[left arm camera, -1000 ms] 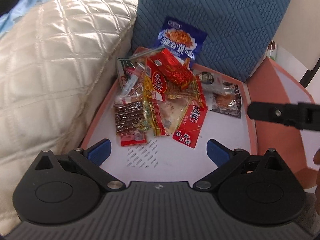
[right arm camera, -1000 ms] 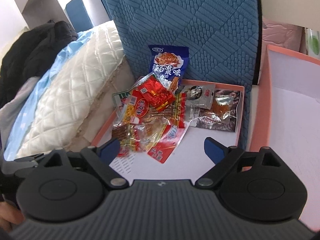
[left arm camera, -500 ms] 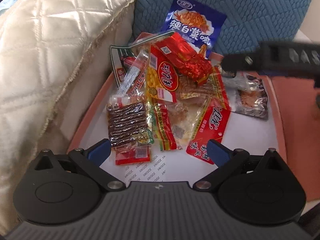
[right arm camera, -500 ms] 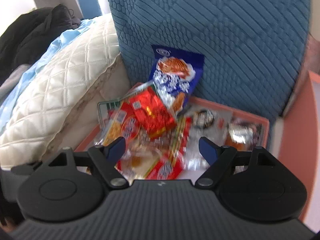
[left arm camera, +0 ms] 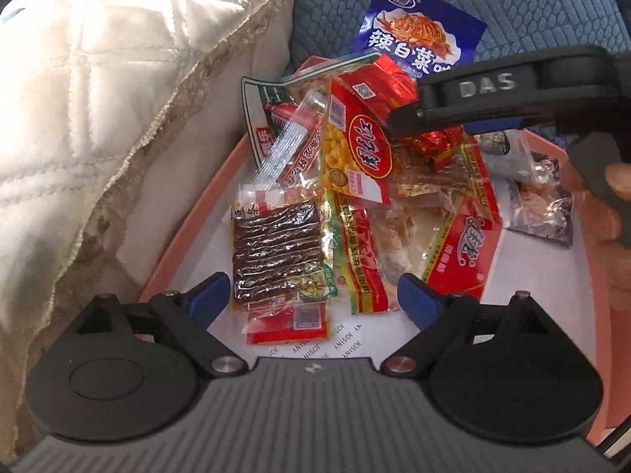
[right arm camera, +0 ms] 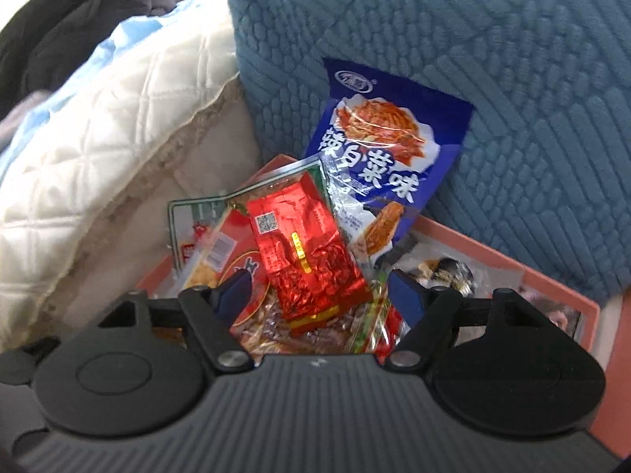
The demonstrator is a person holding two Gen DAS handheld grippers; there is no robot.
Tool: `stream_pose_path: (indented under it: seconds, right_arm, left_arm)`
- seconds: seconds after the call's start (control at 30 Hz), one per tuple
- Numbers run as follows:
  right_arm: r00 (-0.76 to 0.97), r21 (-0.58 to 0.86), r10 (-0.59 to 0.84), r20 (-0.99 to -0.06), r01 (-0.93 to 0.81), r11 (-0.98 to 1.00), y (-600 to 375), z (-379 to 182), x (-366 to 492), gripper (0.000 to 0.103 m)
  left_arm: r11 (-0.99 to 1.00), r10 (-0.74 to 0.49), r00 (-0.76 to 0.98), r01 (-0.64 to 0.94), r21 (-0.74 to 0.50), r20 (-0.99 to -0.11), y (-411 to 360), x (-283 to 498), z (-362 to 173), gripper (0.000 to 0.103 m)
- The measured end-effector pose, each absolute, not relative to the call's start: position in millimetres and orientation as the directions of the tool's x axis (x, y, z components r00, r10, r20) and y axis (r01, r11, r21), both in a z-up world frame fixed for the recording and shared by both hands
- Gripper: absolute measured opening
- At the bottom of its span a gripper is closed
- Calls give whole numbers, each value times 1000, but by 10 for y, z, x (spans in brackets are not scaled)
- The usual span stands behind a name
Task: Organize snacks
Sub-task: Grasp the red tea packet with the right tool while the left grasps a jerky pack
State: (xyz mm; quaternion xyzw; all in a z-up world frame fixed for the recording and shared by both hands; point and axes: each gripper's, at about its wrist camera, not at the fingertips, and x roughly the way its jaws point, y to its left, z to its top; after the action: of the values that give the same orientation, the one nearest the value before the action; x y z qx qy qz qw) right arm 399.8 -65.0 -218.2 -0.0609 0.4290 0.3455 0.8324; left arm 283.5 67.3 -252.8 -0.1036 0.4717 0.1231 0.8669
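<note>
Left wrist view: the left gripper (left arm camera: 313, 295) hangs over the near end of a pink-rimmed tray (left arm camera: 189, 228) with a white floor, its jaws wide but closing, the blue fingertips (left arm camera: 209, 291) clear of every packet and gripping nothing. Between them lies a clear packet of dark brown strips (left arm camera: 276, 252), with a small red packet (left arm camera: 288, 321) just nearer. Farther in, the snack pile holds a red-and-yellow corn packet (left arm camera: 357, 153), a long red-edged clear packet (left arm camera: 445, 228) to its right, and a dark packet (left arm camera: 540, 201) at the right side of the tray. A blue packet (left arm camera: 414, 43) stands at the far end, leaning on a blue textured cushion (left arm camera: 532, 4). A cream quilted pillow (left arm camera: 118, 98) lies left of the tray. The right gripper (left arm camera: 398, 126) reaches in from the right over a red foil packet (left arm camera: 390, 82), with the person's hand (left arm camera: 603, 213) at the right edge. Right wrist view: the right gripper (right arm camera: 319, 297) is low over the pile, its jaws partly open and closing, with the red foil packet (right arm camera: 307, 260) between the blue fingertips (right arm camera: 406, 299); the pads do not yet press on it. The blue packet (right arm camera: 386, 157) stands just beyond, against the blue textured cushion (right arm camera: 493, 79). The tray (right arm camera: 560, 291) rim shows at right, the cream quilted pillow (right arm camera: 118, 138) at left, and dark clothing (right arm camera: 71, 27) at far left.
</note>
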Motion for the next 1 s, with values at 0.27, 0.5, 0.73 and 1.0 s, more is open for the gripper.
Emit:
stream_pose_path:
  seconds: [0.27,0.5,0.73,1.0]
  right_arm:
    - [376,158,504,-777,-659,735,-518,-2268,4026,60]
    - [391,141,482,-784,-644,752,-570,-2219,4001,57]
    - [412,176,476,-777,-584,793,-741,-2179,4004,57]
    - [391,156,432,-813,-569,808,-856,-2079,3786,57]
  left_arm:
    - [938,142,556,-339,-68,-819,685,2889,-2523,94]
    - [960,185,562,-279,26,-806,609,2935,-2587,95]
    - [964,160,562,-265,7,-812,643,2950,-2570,86]
    - [962,101,584,-264,-71,-805,654,2839,-2480,57]
